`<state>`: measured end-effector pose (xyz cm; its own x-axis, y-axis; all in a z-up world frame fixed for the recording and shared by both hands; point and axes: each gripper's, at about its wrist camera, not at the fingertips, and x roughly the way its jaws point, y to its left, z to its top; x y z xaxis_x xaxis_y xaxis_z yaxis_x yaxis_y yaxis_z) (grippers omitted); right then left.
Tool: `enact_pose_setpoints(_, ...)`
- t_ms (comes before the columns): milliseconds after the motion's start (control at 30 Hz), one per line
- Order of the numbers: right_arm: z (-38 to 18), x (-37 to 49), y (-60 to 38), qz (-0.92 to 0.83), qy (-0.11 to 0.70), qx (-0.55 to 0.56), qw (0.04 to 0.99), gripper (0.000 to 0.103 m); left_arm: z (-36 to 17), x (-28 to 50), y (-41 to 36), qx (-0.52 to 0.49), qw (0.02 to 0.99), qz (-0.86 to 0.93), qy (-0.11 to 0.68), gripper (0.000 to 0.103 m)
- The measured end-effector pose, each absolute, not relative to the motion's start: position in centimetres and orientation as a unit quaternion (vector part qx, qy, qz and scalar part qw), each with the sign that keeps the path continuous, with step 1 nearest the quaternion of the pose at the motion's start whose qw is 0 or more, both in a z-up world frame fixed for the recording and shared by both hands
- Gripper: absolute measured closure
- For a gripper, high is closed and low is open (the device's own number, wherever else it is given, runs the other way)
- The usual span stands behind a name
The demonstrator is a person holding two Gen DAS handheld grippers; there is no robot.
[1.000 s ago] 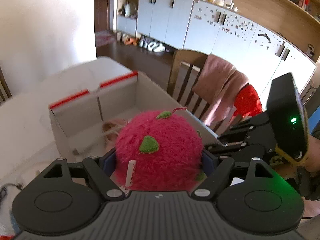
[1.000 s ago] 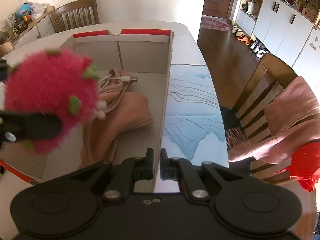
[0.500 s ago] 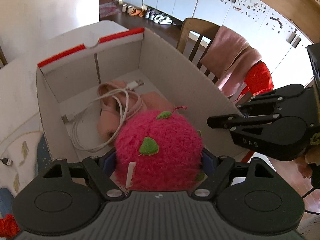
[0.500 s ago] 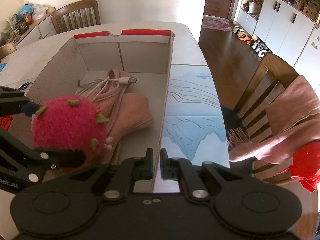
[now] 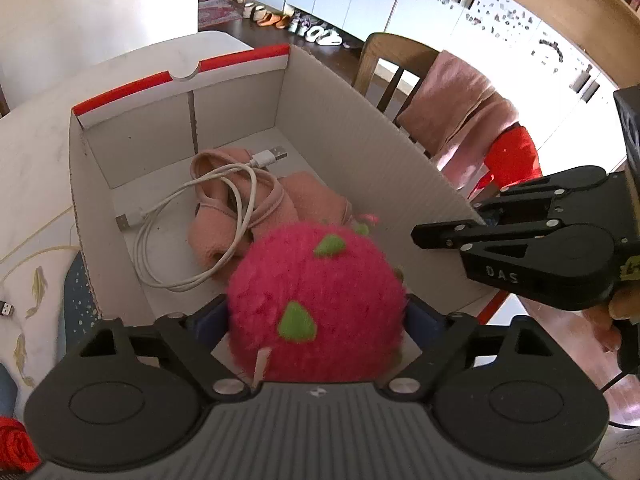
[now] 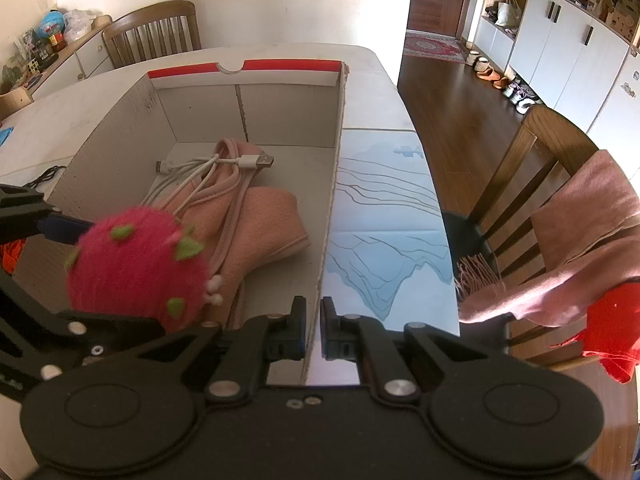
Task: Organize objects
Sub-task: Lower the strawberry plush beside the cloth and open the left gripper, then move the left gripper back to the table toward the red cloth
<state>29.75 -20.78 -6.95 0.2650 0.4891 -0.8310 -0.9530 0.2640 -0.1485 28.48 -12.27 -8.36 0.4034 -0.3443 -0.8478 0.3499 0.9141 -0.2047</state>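
Left tool point(image 5: 316, 316) opening, plush ball point(image 5: 316, 304) between its jaws, inside the box point(image 5: 372, 152) at the near end.
Right tool point(image 6: 313, 328) pinched shut on the box's right wall, near corner. Ball sits just beside the pink cloth point(image 6: 256, 220) and white USB cable point(image 5: 192, 216) on the box floor. Box is on the bench point(image 6: 60, 120).

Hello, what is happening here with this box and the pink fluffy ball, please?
A person is tidying things into a cardboard box. The left gripper has the fluffy pink ball between its jaws, low inside the box, and the jaws are opening. The right gripper is shut on the box's side wall. A white cable and a pink cloth lie inside.
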Motion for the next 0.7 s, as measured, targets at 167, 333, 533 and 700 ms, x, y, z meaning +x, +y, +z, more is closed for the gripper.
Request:
enact_pose_setpoints(167, -7.0, 29.8, -20.8, 0.502, 0.34, -0.341, 0.718, 0.097, -7.5, 27.9, -11.7, -0.011, 0.845, -0.209, 0.492, 0.006)
enact_pose_setpoints(333, -7.0, 29.7, -20.8, 0.501, 0.34, -0.342, 0.718, 0.097, -5.9, 27.0, -11.2, -0.024, 0.857, -0.211, 0.47, 0.006)
enact_pose_setpoints(533, -6.9, 29.6, -20.8, 0.5, 0.34, -0.342, 0.72, 0.097, -4.0, 25.5, -10.2, -0.028, 0.874, -0.205, 0.439, 0.006)
enact_pose_setpoints(700, -6.8, 29.6, -20.8, 0.499, 0.339, -0.343, 0.72, 0.097, -2.8, 24.3, -8.5, -0.035, 0.886, -0.192, 0.42, 0.006)
